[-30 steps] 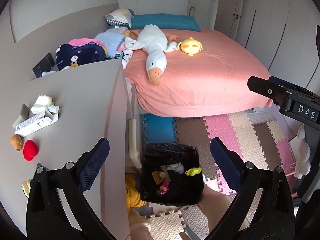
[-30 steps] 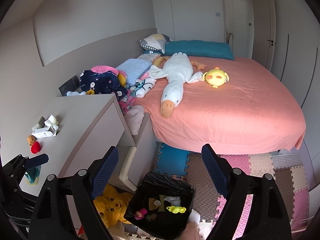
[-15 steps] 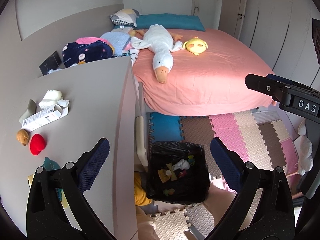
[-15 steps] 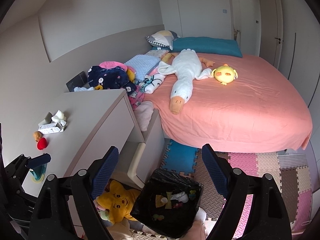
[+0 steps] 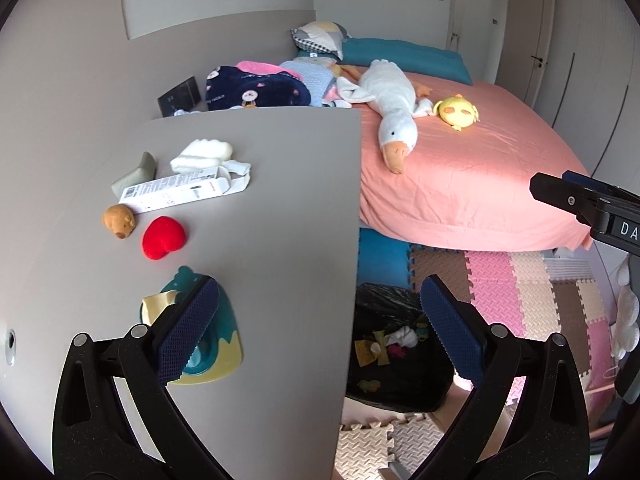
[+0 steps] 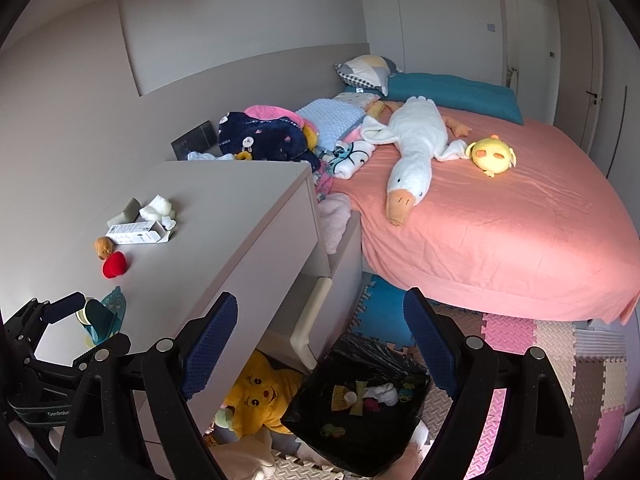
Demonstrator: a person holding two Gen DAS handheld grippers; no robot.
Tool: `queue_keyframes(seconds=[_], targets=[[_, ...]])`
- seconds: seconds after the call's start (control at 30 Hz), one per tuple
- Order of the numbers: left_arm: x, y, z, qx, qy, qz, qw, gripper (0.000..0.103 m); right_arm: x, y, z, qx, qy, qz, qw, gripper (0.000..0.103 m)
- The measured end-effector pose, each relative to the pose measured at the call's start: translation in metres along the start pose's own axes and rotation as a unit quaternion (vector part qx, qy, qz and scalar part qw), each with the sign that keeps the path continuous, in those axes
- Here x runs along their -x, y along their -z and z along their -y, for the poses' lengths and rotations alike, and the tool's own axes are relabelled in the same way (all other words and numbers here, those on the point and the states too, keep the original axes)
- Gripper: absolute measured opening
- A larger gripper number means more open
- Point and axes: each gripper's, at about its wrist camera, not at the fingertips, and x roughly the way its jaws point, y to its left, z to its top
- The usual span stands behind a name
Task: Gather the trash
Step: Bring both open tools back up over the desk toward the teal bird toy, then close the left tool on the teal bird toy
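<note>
A black-lined trash bin [image 5: 394, 352] stands on the floor beside the grey dresser [image 5: 280, 240]; it holds several small scraps and also shows in the right wrist view [image 6: 360, 404]. On the dresser top lie an empty white carton [image 5: 178, 192], a crumpled white tissue [image 5: 202, 154], a grey wedge [image 5: 134, 174], a brown toy [image 5: 119, 221], a red heart [image 5: 163, 237] and a teal coaster with a paper scrap [image 5: 200, 344]. My left gripper [image 5: 316, 332] is open and empty above the dresser's right edge. My right gripper [image 6: 320, 348] is open and empty above the bin.
A pink bed [image 5: 460, 160] with a white goose plush [image 5: 394, 104] and yellow chick [image 5: 458, 112] fills the right. Clothes [image 5: 256, 88] pile behind the dresser. Foam mats [image 5: 532, 292] cover the floor. A yellow star plush [image 6: 260, 396] lies under the dresser.
My left gripper has moved left from above the bin to over the dresser top. The right view has shifted slightly left and closer. Both grippers stay open.
</note>
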Motion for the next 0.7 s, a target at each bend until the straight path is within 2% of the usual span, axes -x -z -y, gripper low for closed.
queue_keyframes(seconds=[0.3, 0.53, 0.6, 0.67, 0.7], targets=[[0.006, 0.018, -0.045, 0.044, -0.041, -0.003, 0.9982, 0.097, -0.012, 0.002, -0.034, 0.013, -0.039, -0.001, 0.999, 0.085], [-0.005, 0.028, -0.078, 0.091, -0.06, -0.003, 0.9941, 0.097, -0.02, 0.007, -0.062, 0.049, -0.062, 0.013, 0.997, 0.085], [-0.01, 0.03, -0.084, 0.103, -0.06, -0.007, 0.9929, 0.092, -0.024, 0.007, -0.069, 0.055, -0.064, 0.01, 0.996, 0.085], [-0.019, 0.03, -0.09, 0.11, -0.05, -0.022, 0.9924, 0.074, -0.028, 0.006, -0.073, 0.058, -0.067, 0.007, 0.996, 0.085], [-0.024, 0.031, -0.092, 0.116, -0.043, -0.03, 0.9919, 0.069, -0.03, 0.005, -0.075, 0.058, -0.069, 0.006, 0.996, 0.085]])
